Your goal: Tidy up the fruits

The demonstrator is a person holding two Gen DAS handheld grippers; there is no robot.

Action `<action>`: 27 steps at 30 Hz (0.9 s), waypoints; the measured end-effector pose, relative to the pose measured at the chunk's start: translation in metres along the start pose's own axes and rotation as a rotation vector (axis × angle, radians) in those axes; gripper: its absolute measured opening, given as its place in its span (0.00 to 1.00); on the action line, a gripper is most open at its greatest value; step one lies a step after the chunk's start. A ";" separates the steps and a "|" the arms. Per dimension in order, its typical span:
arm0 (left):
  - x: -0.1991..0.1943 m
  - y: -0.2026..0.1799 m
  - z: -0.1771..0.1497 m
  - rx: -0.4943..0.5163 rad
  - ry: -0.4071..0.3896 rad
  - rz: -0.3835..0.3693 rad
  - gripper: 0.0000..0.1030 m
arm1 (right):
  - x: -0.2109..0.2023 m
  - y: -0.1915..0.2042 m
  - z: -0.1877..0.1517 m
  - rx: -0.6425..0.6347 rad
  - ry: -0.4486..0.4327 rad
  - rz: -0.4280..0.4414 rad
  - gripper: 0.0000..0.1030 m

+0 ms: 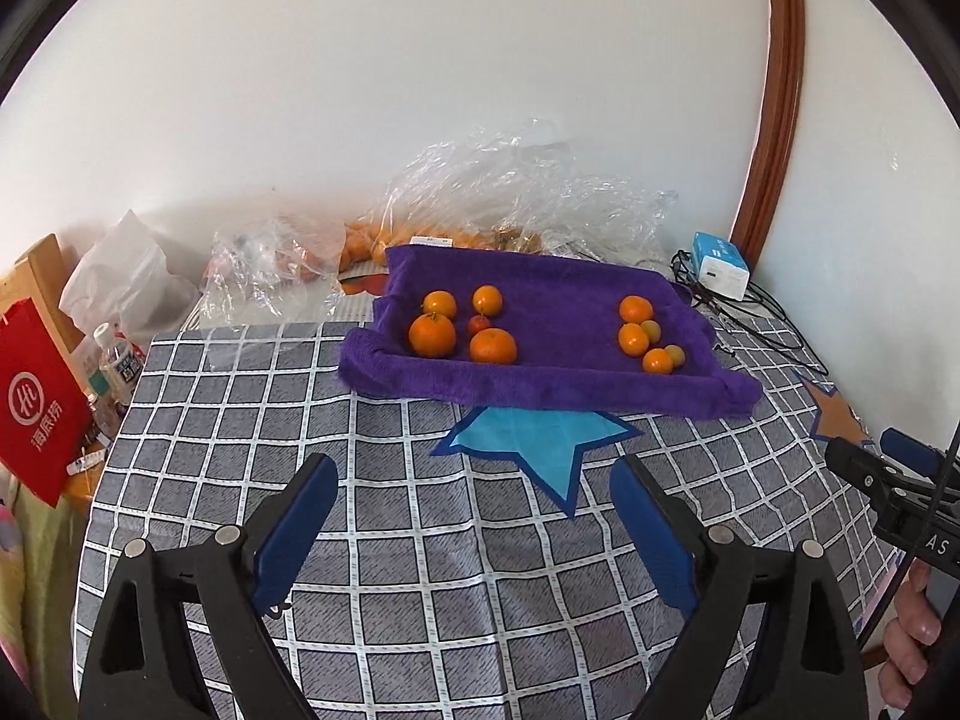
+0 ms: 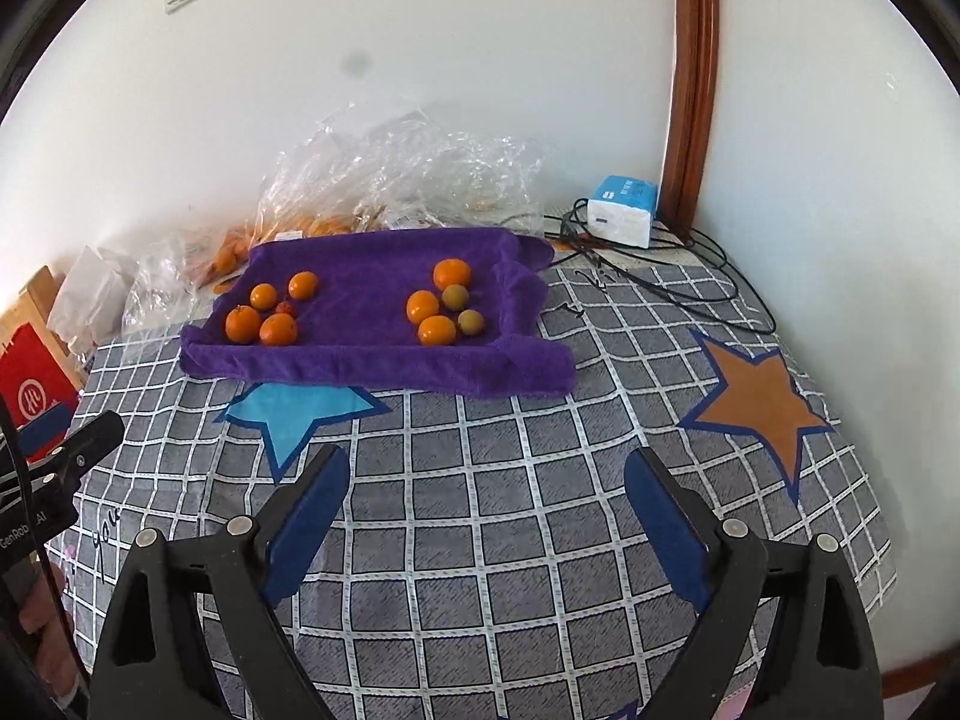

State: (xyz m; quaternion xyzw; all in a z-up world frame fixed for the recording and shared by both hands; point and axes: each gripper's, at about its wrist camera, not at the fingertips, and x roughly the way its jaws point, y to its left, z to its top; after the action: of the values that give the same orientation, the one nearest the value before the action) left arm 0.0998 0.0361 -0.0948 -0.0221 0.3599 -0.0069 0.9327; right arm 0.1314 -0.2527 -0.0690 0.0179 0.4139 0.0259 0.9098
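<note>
Left claw [image 1: 474, 480] wide, nothing between the blue pads, hanging over bare checked cloth at 6 o'clock of the left wrist view. Right claw [image 2: 486, 474] equally wide, empty, also at 6 o'clock in its own view. Both well apart from the fruit.

Purple towel [image 1: 540, 384] spread at centre of the table [image 1: 420, 570], edges rolled up into a shallow rim. On the towel, 2 clusters, well apart:
- Left cluster [image 1: 462, 324], toward 9 o'clock on the towel: 4 oranges around 1 small red fruit [image 1: 479, 324].
- Right cluster [image 1: 651, 333], toward 3 o'clock on the towel: 3 oranges in a rough line, 2 small yellow-green fruits [image 2: 455, 297] touching them on the right side.

Blue star patch [image 1: 540, 438] on the cloth just at 6 o'clock of the towel, partly tucked under its near edge. Orange star patch [image 2: 756, 402] toward 3 o'clock in the right wrist view.

Behind the towel, at 12 o'clock: crumpled clear plastic bags [image 1: 510, 192] against the wall, more oranges inside. White and blue box [image 2: 621, 210] with black cables at 1 o'clock near the wooden door frame. Red paper bag [image 1: 36, 408] at 9 o'clock off the table edge.
</note>
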 end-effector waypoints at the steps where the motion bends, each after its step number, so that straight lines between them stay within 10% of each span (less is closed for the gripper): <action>1: 0.000 0.001 -0.001 -0.001 -0.002 0.002 0.89 | 0.000 -0.001 -0.002 0.004 0.000 0.011 0.89; 27: 0.004 0.001 -0.003 0.001 0.011 -0.005 0.89 | -0.004 -0.003 -0.016 0.033 -0.022 0.037 0.97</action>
State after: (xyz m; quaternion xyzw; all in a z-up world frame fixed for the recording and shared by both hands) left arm 0.1005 0.0371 -0.0992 -0.0227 0.3651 -0.0095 0.9306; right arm 0.1170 -0.2555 -0.0762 0.0407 0.4039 0.0358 0.9132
